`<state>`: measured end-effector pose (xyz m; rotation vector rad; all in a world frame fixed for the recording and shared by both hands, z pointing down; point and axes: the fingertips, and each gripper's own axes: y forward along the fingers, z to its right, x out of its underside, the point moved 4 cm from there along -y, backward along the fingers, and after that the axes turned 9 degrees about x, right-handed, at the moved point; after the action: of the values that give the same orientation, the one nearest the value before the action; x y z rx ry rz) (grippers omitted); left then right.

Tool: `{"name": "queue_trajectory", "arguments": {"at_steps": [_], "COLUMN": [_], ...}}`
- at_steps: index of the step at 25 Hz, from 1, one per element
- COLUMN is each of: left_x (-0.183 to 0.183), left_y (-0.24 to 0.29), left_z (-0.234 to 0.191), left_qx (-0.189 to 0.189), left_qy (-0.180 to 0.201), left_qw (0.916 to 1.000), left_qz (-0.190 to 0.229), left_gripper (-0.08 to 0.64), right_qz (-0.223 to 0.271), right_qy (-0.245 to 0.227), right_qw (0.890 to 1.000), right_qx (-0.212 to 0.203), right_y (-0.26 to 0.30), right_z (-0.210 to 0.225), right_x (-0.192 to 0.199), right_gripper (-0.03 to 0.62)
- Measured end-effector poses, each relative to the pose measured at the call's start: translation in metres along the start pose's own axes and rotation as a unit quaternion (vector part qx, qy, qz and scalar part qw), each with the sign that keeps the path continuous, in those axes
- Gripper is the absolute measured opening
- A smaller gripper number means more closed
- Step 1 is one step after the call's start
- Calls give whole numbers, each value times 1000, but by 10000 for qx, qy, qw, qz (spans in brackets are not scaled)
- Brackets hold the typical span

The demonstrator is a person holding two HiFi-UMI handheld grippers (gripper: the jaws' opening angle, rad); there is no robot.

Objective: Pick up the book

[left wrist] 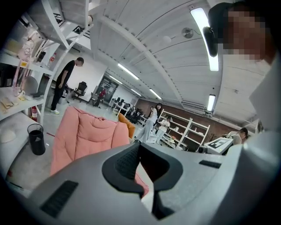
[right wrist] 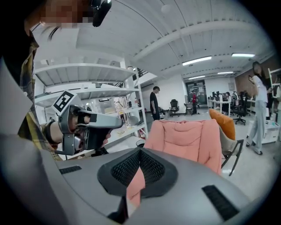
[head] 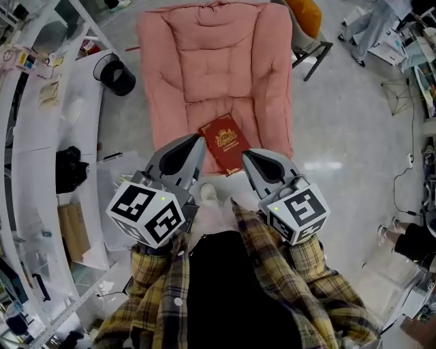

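Observation:
A dark red book (head: 225,142) with a gold crest lies flat at the front edge of a pink padded chair's seat (head: 204,61). My left gripper (head: 199,139) is held just left of the book, its tips by the book's near left corner. My right gripper (head: 246,155) sits close to the book's near right corner. Both are shut with nothing between their jaws. In the left gripper view the left gripper (left wrist: 139,144) points over the pink chair (left wrist: 83,136), and the book is hidden. The right gripper (right wrist: 140,150) also faces the chair (right wrist: 189,138).
White shelving (head: 41,136) runs along the left, with a black bin (head: 117,75) beside the chair. An orange chair (head: 306,13) stands behind at the right. Several people (right wrist: 154,103) stand further back in the room.

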<state>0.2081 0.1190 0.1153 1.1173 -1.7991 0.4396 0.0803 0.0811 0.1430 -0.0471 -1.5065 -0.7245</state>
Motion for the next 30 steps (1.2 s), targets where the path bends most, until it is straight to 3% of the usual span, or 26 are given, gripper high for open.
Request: {"name": "queue_trajectory", "arguments": {"at_steps": [11, 26, 30], "left_x": [26, 97, 117], "left_y": [46, 78, 86], "left_z": [-16, -60, -73], "left_qx": [210, -5, -37], "left_qy": [-365, -710, -776], "left_qw": [9978, 9910, 9886], "left_qz": [-518, -1134, -1288], "left_gripper": [3, 3, 3], "right_qz": [-340, -1075, -1332], "right_qy": [626, 1786, 2108], "right_qw": [9969, 9766, 9679], "right_qx": [348, 525, 310], "right_y": [5, 39, 54], "right_z": [45, 89, 91], "right_x": [26, 124, 155], "right_gripper": [17, 22, 114]}}
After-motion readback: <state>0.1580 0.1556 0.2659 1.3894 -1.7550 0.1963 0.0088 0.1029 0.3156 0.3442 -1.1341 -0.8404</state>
